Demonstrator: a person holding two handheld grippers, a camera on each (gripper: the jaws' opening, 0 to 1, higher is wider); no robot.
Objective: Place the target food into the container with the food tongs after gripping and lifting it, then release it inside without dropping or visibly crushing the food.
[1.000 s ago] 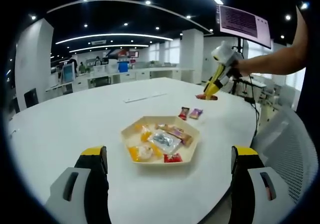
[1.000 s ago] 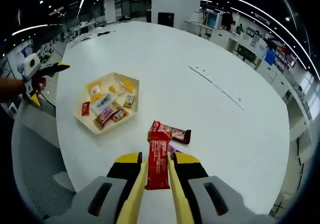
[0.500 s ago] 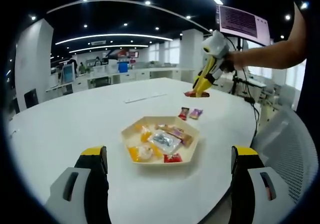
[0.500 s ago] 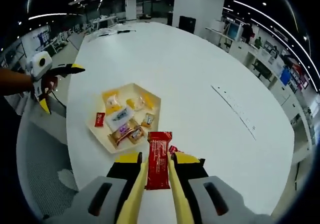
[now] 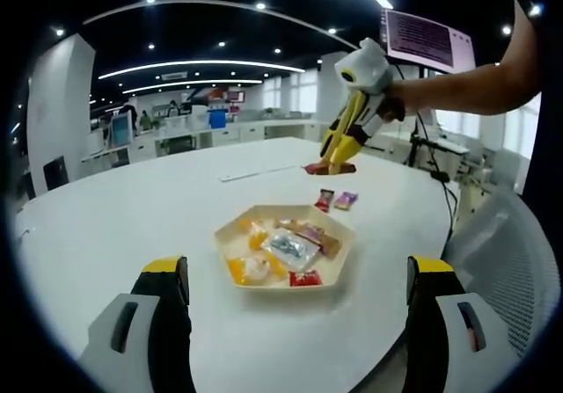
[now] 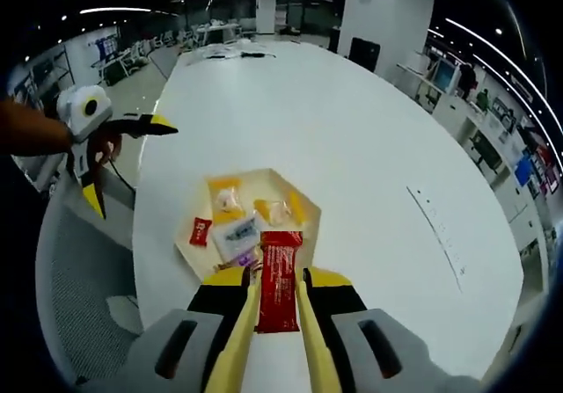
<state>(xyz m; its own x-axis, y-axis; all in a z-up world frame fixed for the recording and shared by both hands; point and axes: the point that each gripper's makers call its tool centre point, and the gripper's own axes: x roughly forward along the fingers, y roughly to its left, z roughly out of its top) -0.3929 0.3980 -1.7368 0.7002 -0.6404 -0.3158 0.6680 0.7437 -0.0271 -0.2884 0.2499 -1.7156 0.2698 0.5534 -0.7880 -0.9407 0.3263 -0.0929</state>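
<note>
My right gripper (image 6: 278,292) is shut on a red snack packet (image 6: 280,279), held in the air above the near edge of the cream hexagonal tray (image 6: 283,182). In the left gripper view the same right gripper (image 5: 339,151) hangs with the red packet (image 5: 318,170) over the table, behind the tray (image 5: 230,231), which holds several wrapped snacks. My left gripper (image 5: 295,279) stands open, its black and yellow jaws wide apart in front of the tray. It also appears at the left in the right gripper view, as the left gripper (image 6: 132,147) off the table's edge.
Two small packets, a dark red packet (image 5: 324,200) and a purple packet (image 5: 345,199), lie on the round white table (image 5: 132,200) behind the tray. A mesh chair (image 5: 506,252) stands at the right. A person's arm (image 5: 475,85) holds the right gripper. Office desks fill the background.
My right gripper has carried the red packet from above the loose packets to over the tray's near edge. My left gripper has stayed still and open.
</note>
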